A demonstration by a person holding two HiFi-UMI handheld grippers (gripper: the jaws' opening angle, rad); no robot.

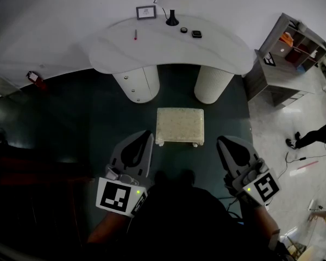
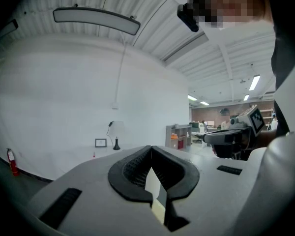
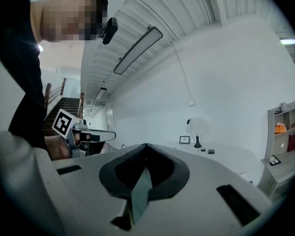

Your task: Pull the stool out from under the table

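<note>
Closest to me, both tools are clenched on nothing: the left gripper [image 1: 145, 136] sits at about seven o'clock of the stool, the right gripper [image 1: 222, 141] at about five o'clock, each just beside a near corner without touching it. Dead ahead at twelve, the stool [image 1: 180, 125] stands on the dark carpet [image 1: 70, 113], clear of the tabletop's edge and just short of the two ribbed pedestals [image 1: 137, 83]. So it already sits out in the open, though I can't say how it got there. My worry, if it has to travel any further: closed jaws only nudge, and a shove from one side would skew it or rock it on those small feet as the carpet drags. It also sits right at my own feet, so there's little room before it bumps me. It's a low, rectangular, cream-cushioned seat with soft edges, offering little for the jaws to bite. Beyond it, the white curved table [image 1: 206, 50] carries a picture frame [image 1: 145, 12] at its far edge.
</note>
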